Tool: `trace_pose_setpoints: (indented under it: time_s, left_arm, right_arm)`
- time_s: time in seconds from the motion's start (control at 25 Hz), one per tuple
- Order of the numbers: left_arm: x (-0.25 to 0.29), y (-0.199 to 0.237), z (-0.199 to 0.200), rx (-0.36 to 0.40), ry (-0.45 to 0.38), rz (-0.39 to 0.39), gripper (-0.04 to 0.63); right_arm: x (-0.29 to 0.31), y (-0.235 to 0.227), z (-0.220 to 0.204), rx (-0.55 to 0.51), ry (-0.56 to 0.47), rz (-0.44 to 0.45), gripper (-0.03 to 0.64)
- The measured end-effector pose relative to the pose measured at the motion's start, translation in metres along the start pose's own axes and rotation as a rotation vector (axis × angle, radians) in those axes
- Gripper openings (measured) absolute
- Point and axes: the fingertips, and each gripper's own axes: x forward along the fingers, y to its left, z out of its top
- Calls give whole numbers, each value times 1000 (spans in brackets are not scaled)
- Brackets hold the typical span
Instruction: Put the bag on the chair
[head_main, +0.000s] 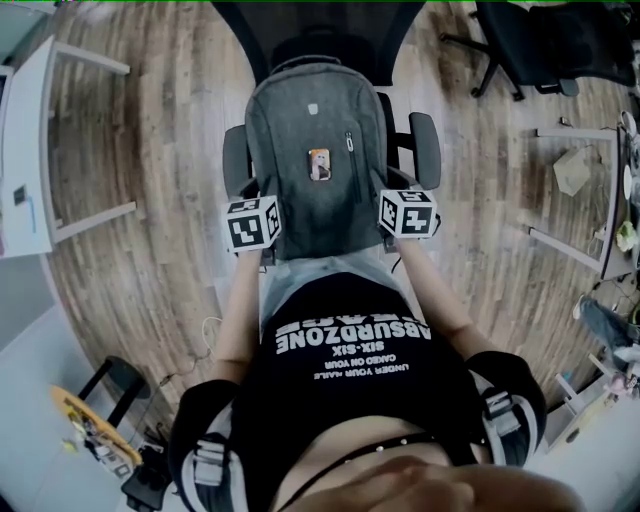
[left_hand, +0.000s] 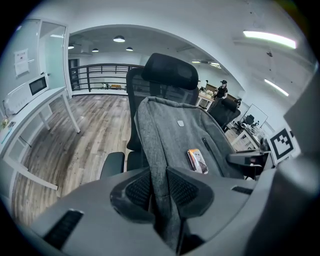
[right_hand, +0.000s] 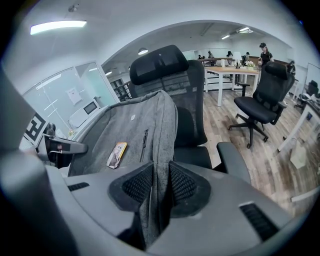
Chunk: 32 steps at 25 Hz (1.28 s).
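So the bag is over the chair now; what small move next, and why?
Probably lower the bag a little, both grips kept, until its bottom sits on the chair seat. The left gripper and the right gripper are each shut on a fold of its fabric, its top seems to lean on the backrest, but no view shows its bottom touching.

Bag: one, a grey bag (head_main: 315, 130).
Small card on the bag's front: one (head_main: 319, 164).
Office chairs: two, a black chair (right_hand: 160, 62) behind the bag and a second chair (right_hand: 262, 100) out on the wooden floor towards its far right corner.
Armrests on the near chair: two, left armrest (head_main: 236, 160) and right armrest (head_main: 425, 148).
Grippers: two, left gripper (left_hand: 159, 187) and right gripper (right_hand: 159, 185).
Marker cubes: two, left cube (head_main: 253, 223) and right cube (head_main: 408, 213).
White-framed tables: two, left table (head_main: 25, 150) at the floor's left edge and right table (head_main: 612, 200) at its right edge.
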Motion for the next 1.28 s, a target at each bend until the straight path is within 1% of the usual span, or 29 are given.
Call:
trace_pose_setpoints:
  time_s: [0.56,0.88,1.0,1.28]
  left_arm:
    - [51,24,7,-19,72,4,86]
    - [82,36,2,-27,117,-2,86]
    - [93,40,0,-26,132,-5,86]
    - [119,50,-8,-25,173,4,87]
  right_arm:
    - [54,-12,3,26,65,-17,101]
    - [83,-22,-3,32,107,-36,103]
    - [94,-23,-7,38,118,-30,103]
    - [116,-31,-15,42,151,-46,103]
